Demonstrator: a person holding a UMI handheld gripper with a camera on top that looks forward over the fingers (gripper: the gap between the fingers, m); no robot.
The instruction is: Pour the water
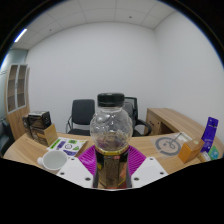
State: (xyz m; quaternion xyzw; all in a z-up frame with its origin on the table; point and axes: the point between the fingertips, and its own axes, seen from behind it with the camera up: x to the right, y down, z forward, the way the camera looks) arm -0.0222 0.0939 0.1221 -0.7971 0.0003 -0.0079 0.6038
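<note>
Item: clear plastic bottle [111,135], upright, long axis vertical, neck and black cap pointing at the ceiling. Body rounded and transparent; upper part looks empty, with the room showing through it. Lower part holds dark amber liquid, with a label band around it. Position: between the two fingers of the gripper [111,172], raised in front of the worktop [25,148].

Jaws: clamped on the bottle's lower body, one purple pad [88,160] pressed to each side, white finger shells outside them.

Worktop, light wood, beyond and below the bottle:
- White cup [51,160], left of the fingers, mouth upward.
- Green-and-white packet [68,146], flat, just behind the cup.
- Dark box with yellow print [38,125], standing at the left end.
- Round orange-topped object [168,147], right of the bottle.
- Blue-and-white carton [208,135], upright, far right; lettering too small to read.

Room: black office chair [84,114] behind the worktop, partly hidden by the bottle. Second wooden desk [175,122] at the right wall. Shelving unit [15,100] on the left wall. White walls, tiled ceiling with a strip light.
</note>
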